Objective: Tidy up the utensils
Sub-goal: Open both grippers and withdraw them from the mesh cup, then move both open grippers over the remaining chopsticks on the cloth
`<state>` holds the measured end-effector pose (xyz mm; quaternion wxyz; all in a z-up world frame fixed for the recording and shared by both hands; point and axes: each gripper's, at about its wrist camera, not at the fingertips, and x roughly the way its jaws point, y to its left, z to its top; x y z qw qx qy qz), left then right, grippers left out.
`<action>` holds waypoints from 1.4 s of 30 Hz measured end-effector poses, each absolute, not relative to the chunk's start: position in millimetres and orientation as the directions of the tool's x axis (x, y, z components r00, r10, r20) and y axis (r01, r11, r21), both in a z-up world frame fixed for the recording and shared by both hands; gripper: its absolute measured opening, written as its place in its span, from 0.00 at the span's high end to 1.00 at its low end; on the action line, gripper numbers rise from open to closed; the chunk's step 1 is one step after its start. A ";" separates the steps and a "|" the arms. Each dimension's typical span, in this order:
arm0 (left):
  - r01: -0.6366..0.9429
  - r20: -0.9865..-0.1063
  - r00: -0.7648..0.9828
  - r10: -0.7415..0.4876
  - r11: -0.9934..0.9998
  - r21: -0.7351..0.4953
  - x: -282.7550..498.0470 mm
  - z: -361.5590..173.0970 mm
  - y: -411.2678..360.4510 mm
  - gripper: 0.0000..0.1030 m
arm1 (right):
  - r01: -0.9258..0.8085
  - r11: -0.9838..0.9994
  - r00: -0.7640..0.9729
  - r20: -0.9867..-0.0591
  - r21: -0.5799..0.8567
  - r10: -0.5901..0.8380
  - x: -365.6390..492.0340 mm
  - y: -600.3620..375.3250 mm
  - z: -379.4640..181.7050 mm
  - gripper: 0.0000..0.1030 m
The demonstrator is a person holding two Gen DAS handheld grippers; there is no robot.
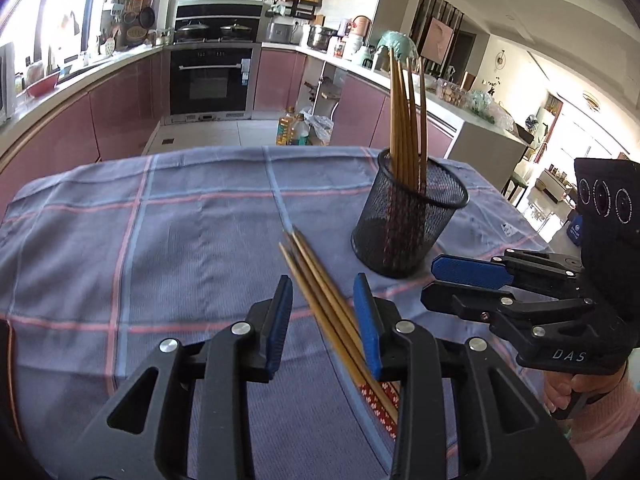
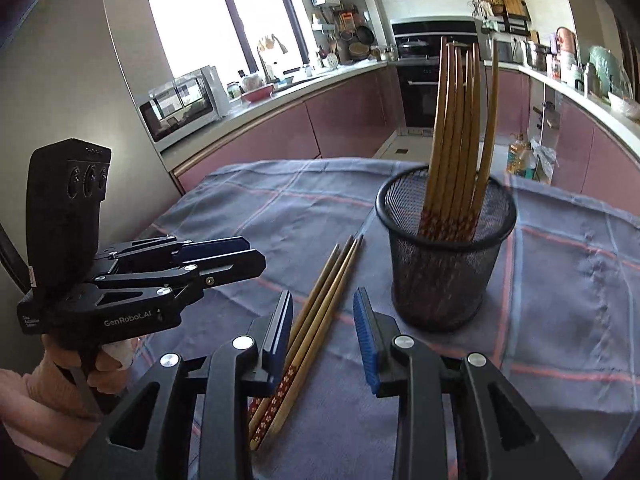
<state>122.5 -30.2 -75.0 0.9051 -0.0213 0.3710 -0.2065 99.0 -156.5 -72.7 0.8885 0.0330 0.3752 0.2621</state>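
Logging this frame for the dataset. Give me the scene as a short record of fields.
surface: plaid tablecloth
holder: black mesh cup, upright on the cloth
in holder: chopsticks standing, tips up
loose: bundle of chopsticks lying on the cloth beside the cup
left gripper: jaws open, straddling the loose bundle
right gripper: jaws open, bundle lies near its left pad

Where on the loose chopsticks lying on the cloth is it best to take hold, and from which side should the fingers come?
Probably grip the loose chopsticks near mid-length, on the plain wooden shaft, coming from above with one finger on each long side. They lie flat on the tablecloth, bunched side by side, so closing across them should gather them. The open right gripper already straddles them, with the mesh holder close on its right.
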 end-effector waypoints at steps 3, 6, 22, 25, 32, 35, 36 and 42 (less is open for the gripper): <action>0.346 -0.690 0.614 -0.382 0.917 -0.199 117.1 -93.5 -28.5 0.69 | -0.431 0.861 0.550 -0.677 0.271 0.489 98.6 -151.8 -87.5 0.71; 0.335 -0.707 0.602 -0.372 0.921 -0.199 115.0 -104.1 -26.1 0.69 | -0.419 0.865 0.535 -0.695 0.275 0.480 95.9 -149.1 -97.0 0.71; 0.344 -0.743 0.555 -0.373 0.917 -0.203 114.9 -118.5 -35.6 0.69 | -0.400 0.892 0.528 -0.744 0.209 0.411 84.4 -138.0 -113.8 0.72; 0.348 -0.750 0.549 -0.370 0.916 -0.198 116.1 -120.3 -38.5 0.69 | -0.393 0.895 0.527 -0.747 0.210 0.406 84.9 -139.2 -113.9 0.72; 0.359 -0.760 0.539 -0.364 0.915 -0.184 121.4 -123.7 -48.4 0.69 | -0.378 0.900 0.527 -0.748 0.218 0.403 85.1 -144.9 -114.6 0.72; 0.360 -0.765 0.538 -0.356 0.917 -0.173 122.9 -125.9 -52.2 0.69 | -0.378 0.899 0.524 -0.749 0.222 0.405 84.9 -147.5 -114.1 0.72; 0.362 -0.765 0.539 -0.352 0.917 -0.167 122.9 -125.9 -53.3 0.70 | -0.379 0.899 0.524 -0.749 0.222 0.406 84.9 -148.2 -114.0 0.72; 0.356 -0.775 0.538 -0.333 0.922 -0.150 124.7 -126.1 -53.1 0.74 | -0.382 0.897 0.522 -0.750 0.221 0.407 86.5 -146.1 -113.9 0.72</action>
